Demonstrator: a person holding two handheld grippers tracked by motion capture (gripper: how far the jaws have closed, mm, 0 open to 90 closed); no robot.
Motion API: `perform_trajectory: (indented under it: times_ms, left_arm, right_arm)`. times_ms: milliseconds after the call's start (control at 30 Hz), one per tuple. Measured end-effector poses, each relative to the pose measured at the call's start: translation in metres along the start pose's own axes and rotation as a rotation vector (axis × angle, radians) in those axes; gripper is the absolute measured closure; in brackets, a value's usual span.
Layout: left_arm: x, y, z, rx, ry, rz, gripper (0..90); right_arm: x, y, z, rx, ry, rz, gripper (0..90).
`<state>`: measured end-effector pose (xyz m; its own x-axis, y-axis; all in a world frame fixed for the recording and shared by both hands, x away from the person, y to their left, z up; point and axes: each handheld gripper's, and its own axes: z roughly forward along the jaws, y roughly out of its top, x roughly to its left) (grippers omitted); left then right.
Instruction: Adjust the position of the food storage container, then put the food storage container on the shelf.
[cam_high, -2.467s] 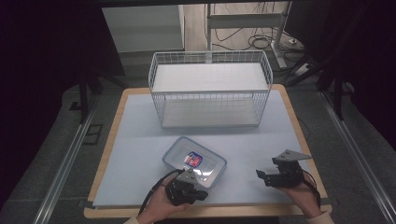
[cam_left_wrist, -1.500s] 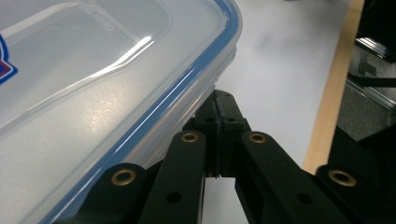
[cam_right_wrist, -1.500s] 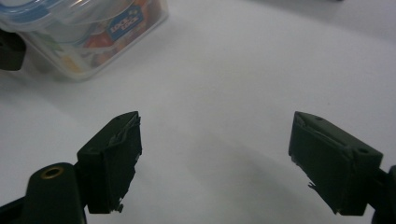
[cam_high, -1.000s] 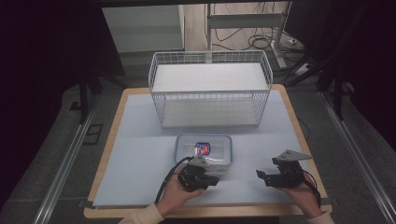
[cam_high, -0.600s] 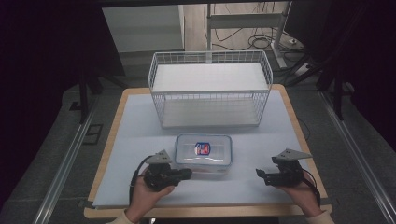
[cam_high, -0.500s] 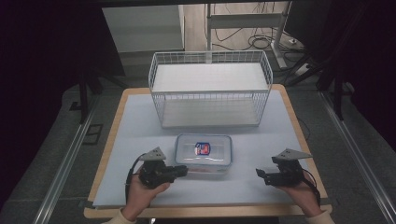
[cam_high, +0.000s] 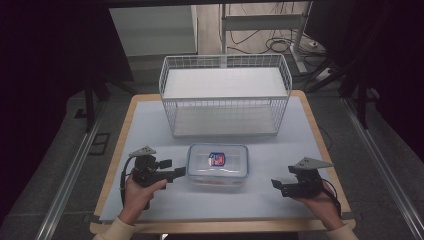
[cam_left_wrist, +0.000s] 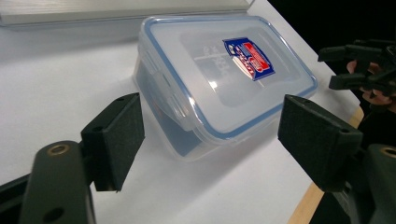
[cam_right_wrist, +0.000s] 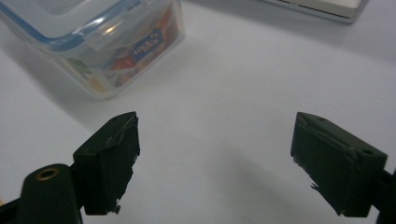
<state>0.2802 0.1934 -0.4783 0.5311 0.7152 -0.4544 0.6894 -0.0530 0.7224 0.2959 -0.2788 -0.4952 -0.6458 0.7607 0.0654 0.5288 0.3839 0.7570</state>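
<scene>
L gripper (cam_high: 181, 172) just left of the lidded plastic food box (cam_high: 218, 164), jaws just opened wide, nothing between. R gripper (cam_high: 276, 185) well apart from box, jaws also apart, empty.

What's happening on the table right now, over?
Left gripper jaws just opened, nothing between them, beside the lidded container. Right gripper open, apart from it. Wire basket behind; nothing in the way.

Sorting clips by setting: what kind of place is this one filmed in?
Probably a lab or recording workspace, not a home: a bare covered table holding just a white wire basket and a clear lidded food container, dark surroundings, and loose cables on the floor behind.
</scene>
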Motion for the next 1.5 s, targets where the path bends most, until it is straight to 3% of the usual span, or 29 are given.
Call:
perform_trajectory:
  times_ms: [500,800,1033,1500]
  left_arm:
    - [0.005,0.003,0.005,0.006,-0.004,-0.010,18.2]
    - [0.011,0.009,0.015,0.026,-0.038,-0.022,17.2]
    - [0.019,0.011,0.032,0.069,-0.109,-0.051,16.8]
    - [0.033,0.019,0.056,0.127,-0.152,-0.072,20.6]
  right_arm:
    - [-0.001,0.005,-0.003,-0.012,0.044,0.040,15.2]
    - [-0.002,0.010,-0.003,-0.021,0.074,0.070,15.2]
    - [0.003,0.014,0.000,-0.012,0.086,0.058,15.1]
    - [0.003,0.014,0.001,-0.008,0.081,0.063,15.0]
